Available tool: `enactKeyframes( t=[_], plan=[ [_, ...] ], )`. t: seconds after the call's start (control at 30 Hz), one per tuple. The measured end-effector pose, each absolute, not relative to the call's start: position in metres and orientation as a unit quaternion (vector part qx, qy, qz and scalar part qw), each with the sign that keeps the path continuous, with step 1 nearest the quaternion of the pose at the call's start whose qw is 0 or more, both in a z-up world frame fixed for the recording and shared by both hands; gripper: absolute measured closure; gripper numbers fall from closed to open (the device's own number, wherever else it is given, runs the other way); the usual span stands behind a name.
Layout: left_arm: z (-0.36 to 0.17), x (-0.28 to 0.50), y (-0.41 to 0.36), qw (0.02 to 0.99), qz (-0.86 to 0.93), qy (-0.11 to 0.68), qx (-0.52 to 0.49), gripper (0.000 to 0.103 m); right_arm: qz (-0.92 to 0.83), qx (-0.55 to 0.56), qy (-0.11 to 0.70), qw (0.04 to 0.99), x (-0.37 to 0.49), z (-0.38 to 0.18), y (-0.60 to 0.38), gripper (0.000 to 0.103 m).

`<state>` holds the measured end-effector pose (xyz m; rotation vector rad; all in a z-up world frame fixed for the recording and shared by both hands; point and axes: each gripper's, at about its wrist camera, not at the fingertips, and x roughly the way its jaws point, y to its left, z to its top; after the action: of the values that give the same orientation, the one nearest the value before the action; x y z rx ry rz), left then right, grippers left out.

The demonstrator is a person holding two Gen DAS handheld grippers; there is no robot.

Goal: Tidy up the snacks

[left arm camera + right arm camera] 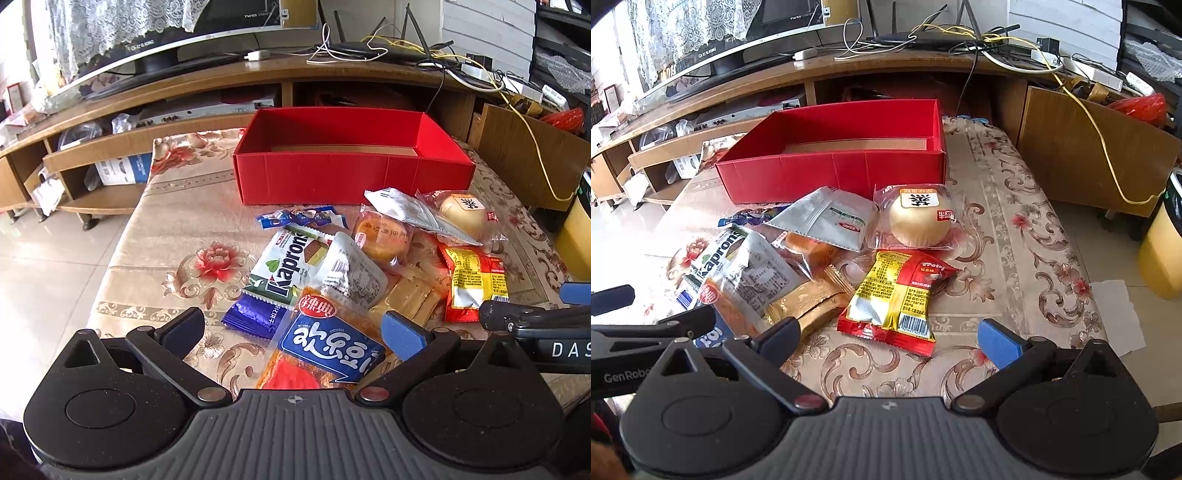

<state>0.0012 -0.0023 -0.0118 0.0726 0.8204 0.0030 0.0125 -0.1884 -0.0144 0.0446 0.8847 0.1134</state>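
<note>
On the counter, under its flowery cloth, my snacks lie in a messy pile near the front edge, and the red box sits behind them toward the back edge, with nothing in it that I can see. My left gripper is spread wide and holds nothing. Right between its fingers lies the orange spicy strip pack with the blue label. Its long side runs away from me, so I think the left one can just close on it. My right gripper is open too, with nothing in it. The red and yellow bag lies just ahead of it, also pointing away from me. The round bun rests farther back, close to the box. Behind the counter stands a long wooden TV shelf with cables on top. The floor is pale tile.
</note>
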Motion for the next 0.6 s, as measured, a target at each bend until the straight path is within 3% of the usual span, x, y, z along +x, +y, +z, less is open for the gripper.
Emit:
enactKeyframes(
  t=[0.6],
  plan=[
    [-0.0144,0.0036,0.0002,0.911,-0.003,0.41,0.035,0.001,0.058,0.021,0.435,0.898,0.0147,-0.0175,-0.1869,0.0]
  ],
)
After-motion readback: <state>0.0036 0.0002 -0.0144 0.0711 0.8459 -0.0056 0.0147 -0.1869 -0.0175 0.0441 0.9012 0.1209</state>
